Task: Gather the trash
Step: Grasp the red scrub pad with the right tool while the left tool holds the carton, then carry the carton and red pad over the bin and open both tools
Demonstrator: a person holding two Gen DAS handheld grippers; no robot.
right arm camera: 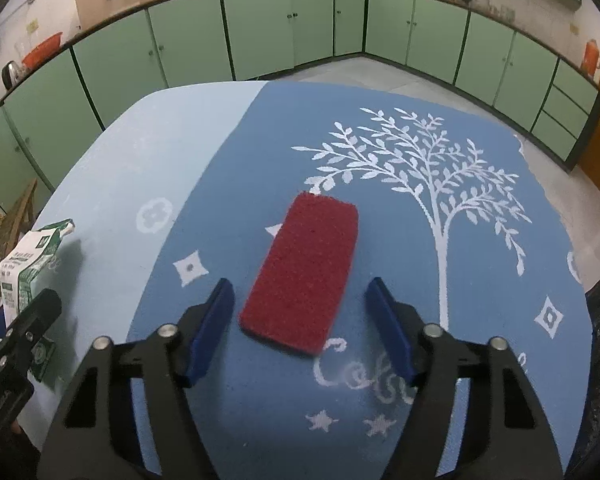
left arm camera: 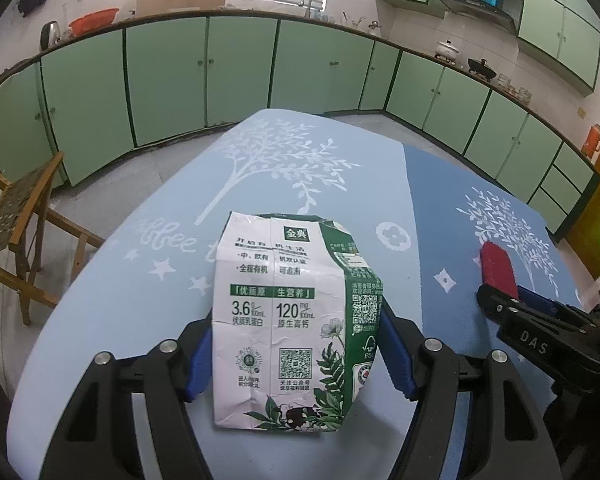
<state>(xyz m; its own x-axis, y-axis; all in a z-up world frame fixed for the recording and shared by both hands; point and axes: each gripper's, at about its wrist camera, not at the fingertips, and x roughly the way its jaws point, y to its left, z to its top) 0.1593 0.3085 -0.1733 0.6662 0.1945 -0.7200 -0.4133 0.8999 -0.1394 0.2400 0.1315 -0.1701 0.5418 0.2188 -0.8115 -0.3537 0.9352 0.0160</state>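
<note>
Left wrist view:
Carton: crumpled white-and-green milk carton [left arm camera: 292,320] stood upright on the light blue tablecloth [left arm camera: 140,280], between the fingers of the left gripper [left arm camera: 296,356].
Left gripper: blue pads [left arm camera: 198,364] lay against both sides of the carton, pinching it low on its body.
Right gripper seen from here: black body at the right edge, right gripper [left arm camera: 504,284] reaching over a red scouring pad [left arm camera: 498,270] on the darker blue cloth [left arm camera: 440,208].
Background: green cabinets [left arm camera: 220,72] ran under a counter; a wooden chair [left arm camera: 16,232] stood at left.

Right wrist view:
Pad: red scouring pad [right arm camera: 302,276] lay flat on the darker blue cloth [right arm camera: 260,152], partly between the fingers.
Right gripper: right gripper [right arm camera: 300,320] was spread wide, its blue pads [right arm camera: 212,332] clear of the pad on both sides.
Carton from here: milk carton [right arm camera: 28,264] stood at far left on the light cloth [right arm camera: 112,168], with the left gripper [right arm camera: 16,340] at it.
</note>
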